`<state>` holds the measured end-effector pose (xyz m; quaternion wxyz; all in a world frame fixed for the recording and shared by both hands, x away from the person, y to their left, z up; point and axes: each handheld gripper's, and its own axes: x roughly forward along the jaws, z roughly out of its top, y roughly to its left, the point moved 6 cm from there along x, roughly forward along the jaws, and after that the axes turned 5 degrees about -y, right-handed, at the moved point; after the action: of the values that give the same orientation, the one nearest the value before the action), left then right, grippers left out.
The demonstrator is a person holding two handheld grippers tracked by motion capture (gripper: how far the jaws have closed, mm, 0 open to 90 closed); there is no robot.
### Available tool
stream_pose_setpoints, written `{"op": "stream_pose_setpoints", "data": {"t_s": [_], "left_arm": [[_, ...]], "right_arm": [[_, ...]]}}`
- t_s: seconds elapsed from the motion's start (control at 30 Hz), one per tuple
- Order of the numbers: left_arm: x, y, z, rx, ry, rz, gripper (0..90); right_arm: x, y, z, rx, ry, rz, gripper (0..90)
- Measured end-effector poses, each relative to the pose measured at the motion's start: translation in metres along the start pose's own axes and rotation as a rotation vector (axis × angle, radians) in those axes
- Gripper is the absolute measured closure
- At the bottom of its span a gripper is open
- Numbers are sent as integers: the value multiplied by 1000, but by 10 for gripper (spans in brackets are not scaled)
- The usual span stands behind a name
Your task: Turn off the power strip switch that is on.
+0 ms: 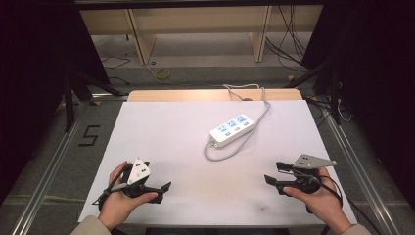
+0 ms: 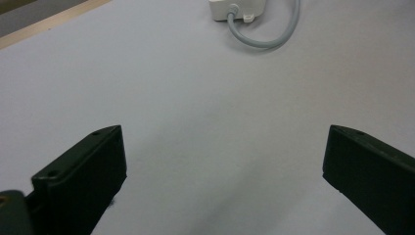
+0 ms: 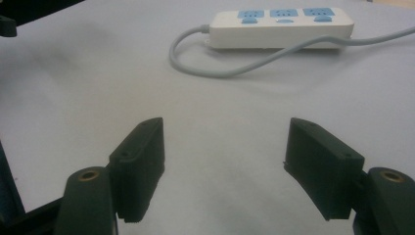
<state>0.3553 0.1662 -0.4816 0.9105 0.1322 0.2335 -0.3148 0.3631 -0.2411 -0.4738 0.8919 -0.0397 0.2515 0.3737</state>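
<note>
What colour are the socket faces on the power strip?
Blue, on a white power strip; clearest in the right gripper view.

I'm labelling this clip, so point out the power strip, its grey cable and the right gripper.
power strip (image 1: 230,129): high view, middle of its white top face.
grey cable (image 3: 222,72): right gripper view, loop lying before the strip.
right gripper (image 1: 274,173): high view, midway between its fingertips.

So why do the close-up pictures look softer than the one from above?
High view: even light on the white table sheet, dark surroundings. Left gripper view: the near black jaws are blurred, and the white plastic power strip is cut off at the top edge. Right gripper view: the strip is fairly sharp, with a faint shadow beneath its grey cable.
</note>
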Motion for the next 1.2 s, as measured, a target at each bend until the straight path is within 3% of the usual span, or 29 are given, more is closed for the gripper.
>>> {"op": "stream_pose_setpoints", "data": {"t_s": [0.1, 0.4, 0.77, 0.83, 1.2], "left_arm": [[0, 0, -1, -2, 0, 3, 20], [0, 4, -2, -11, 7, 4, 25], [1, 2, -3, 7, 13, -3, 27], [1, 3, -3, 14, 17, 0, 27], [1, 4, -2, -6, 8, 3, 31]], "right_arm": [[0, -1, 1, -5, 14, -8, 346], [9, -7, 13, -45, 70, -57, 563], [17, -16, 40, -82, 23, -104, 796], [20, -18, 45, -88, 26, -123, 886], [31, -26, 57, -76, 66, -141, 900]]}}
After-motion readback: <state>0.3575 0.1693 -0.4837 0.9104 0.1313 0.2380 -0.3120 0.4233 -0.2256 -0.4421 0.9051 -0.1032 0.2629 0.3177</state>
